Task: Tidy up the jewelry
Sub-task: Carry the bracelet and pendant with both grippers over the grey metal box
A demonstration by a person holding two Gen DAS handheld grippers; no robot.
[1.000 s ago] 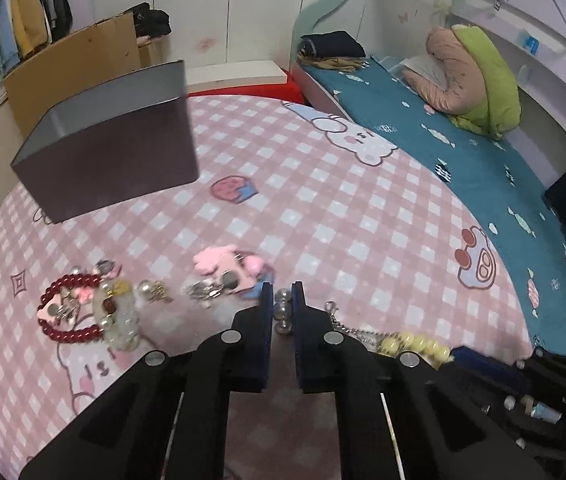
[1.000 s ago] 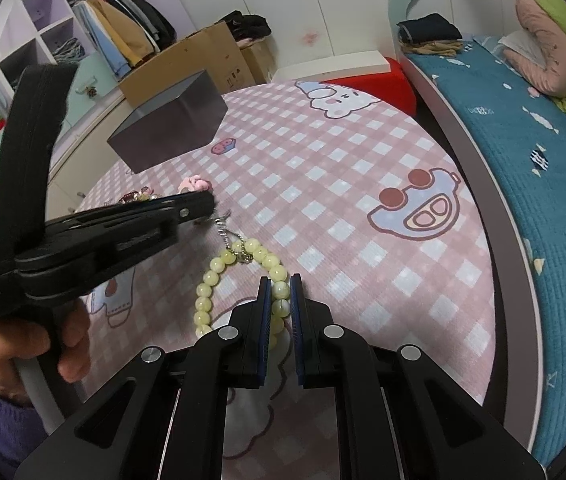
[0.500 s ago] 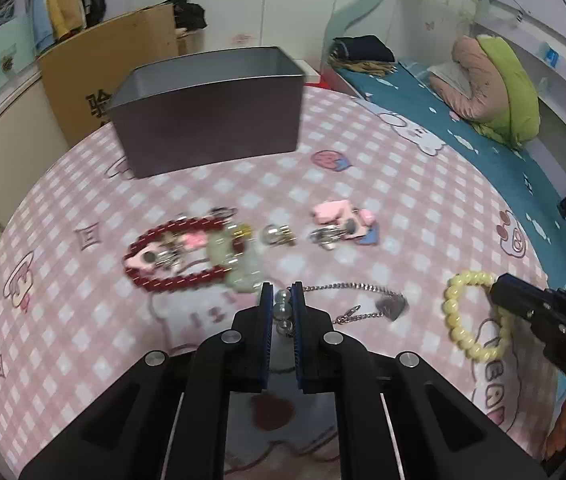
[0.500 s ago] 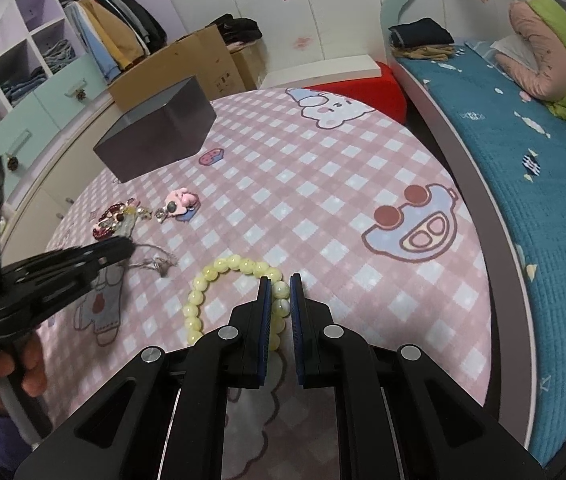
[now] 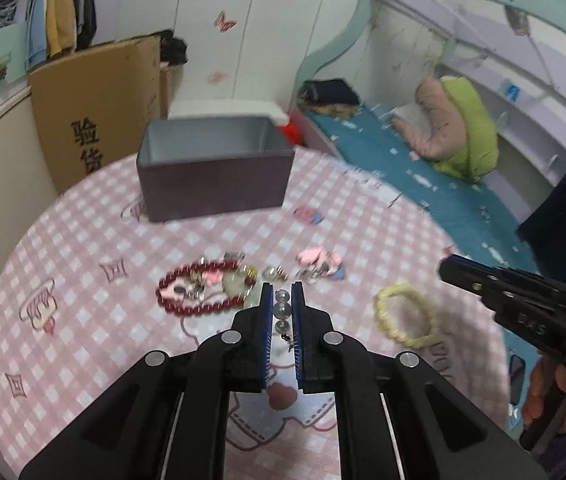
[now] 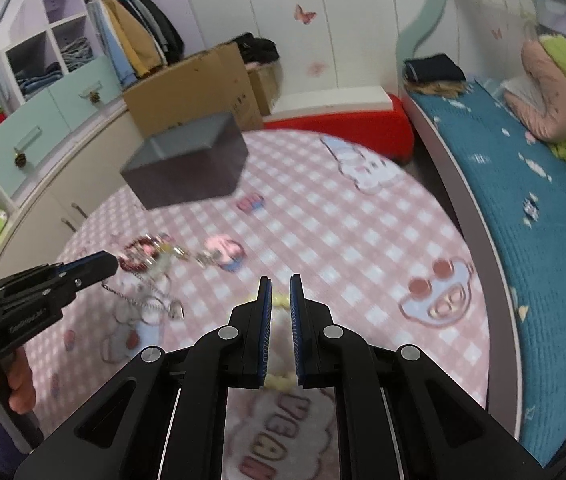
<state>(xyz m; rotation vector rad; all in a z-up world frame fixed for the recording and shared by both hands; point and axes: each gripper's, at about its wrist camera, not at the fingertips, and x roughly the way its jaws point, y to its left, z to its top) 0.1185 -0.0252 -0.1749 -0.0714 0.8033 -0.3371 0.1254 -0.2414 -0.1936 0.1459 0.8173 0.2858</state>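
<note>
The left tool (image 5: 282,294) is clamped on a short string of silver-grey beads (image 5: 282,309), which sit stacked in the narrow gap between its blue pads; from them a thin chain with a small pendant (image 6: 177,309) hangs over the pink checked worktop (image 5: 83,240), as the right wrist view shows. The right tool (image 6: 281,286) has its pads drawn together with only a slim gap, and nothing sits between their tips. The yellow bead bracelet (image 5: 405,316) lies flat on the worktop, free of the right tool, whose tips (image 5: 449,268) hover just beside it in the left wrist view; from the right wrist camera the bracelet shows only in part behind the tool's fingers.

Further back on the worktop lie a dark red bead bracelet (image 5: 199,294) with small charms heaped inside and against it, and a pink charm cluster (image 5: 321,262) nearby. A dark open-topped box (image 5: 215,176) stands beyond them, well apart from both tools; what shows of its inside is bare. A hand (image 6: 3,384) grips the left tool's handle.
</note>
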